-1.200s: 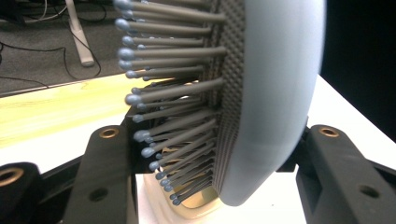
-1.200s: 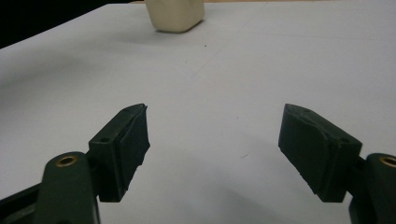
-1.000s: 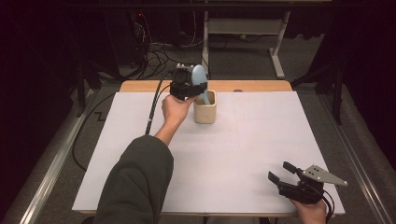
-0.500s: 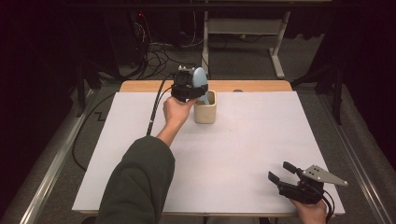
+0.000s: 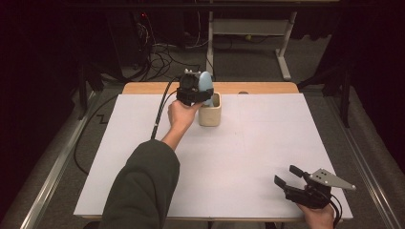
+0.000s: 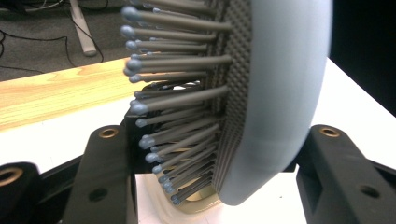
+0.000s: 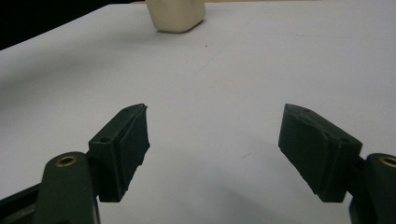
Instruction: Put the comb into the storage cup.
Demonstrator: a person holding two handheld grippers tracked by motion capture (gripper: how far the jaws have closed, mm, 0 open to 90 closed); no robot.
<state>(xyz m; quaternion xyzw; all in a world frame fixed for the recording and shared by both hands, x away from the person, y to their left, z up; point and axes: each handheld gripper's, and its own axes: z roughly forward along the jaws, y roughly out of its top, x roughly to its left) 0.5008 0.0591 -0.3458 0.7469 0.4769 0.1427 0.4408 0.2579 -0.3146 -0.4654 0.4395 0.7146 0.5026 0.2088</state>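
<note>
A light blue hairbrush (image 5: 206, 82) with grey bristles stands nearly upright over a cream cup (image 5: 210, 112) at the table's far middle. My left gripper (image 5: 200, 95) is shut on the hairbrush (image 6: 280, 93), one jaw on the bristle side and one on the smooth back. Its lower end hangs at the mouth of the cup (image 6: 187, 207); I cannot tell whether it is inside. My right gripper (image 5: 286, 175) rests near the front right corner, open with nothing between its jaws. In its own view the right gripper (image 7: 215, 140) faces the cup (image 7: 176, 14) far off.
White paper (image 5: 248, 143) covers the table, with a wooden strip (image 5: 267, 88) bare along the far edge. A black cable (image 5: 160, 112) trails from the left gripper off the far left. Beyond the table are floor cables and a desk frame (image 5: 248, 28).
The left gripper with the hairbrush has edged slightly down and right over the cup. The right gripper has not moved.
</note>
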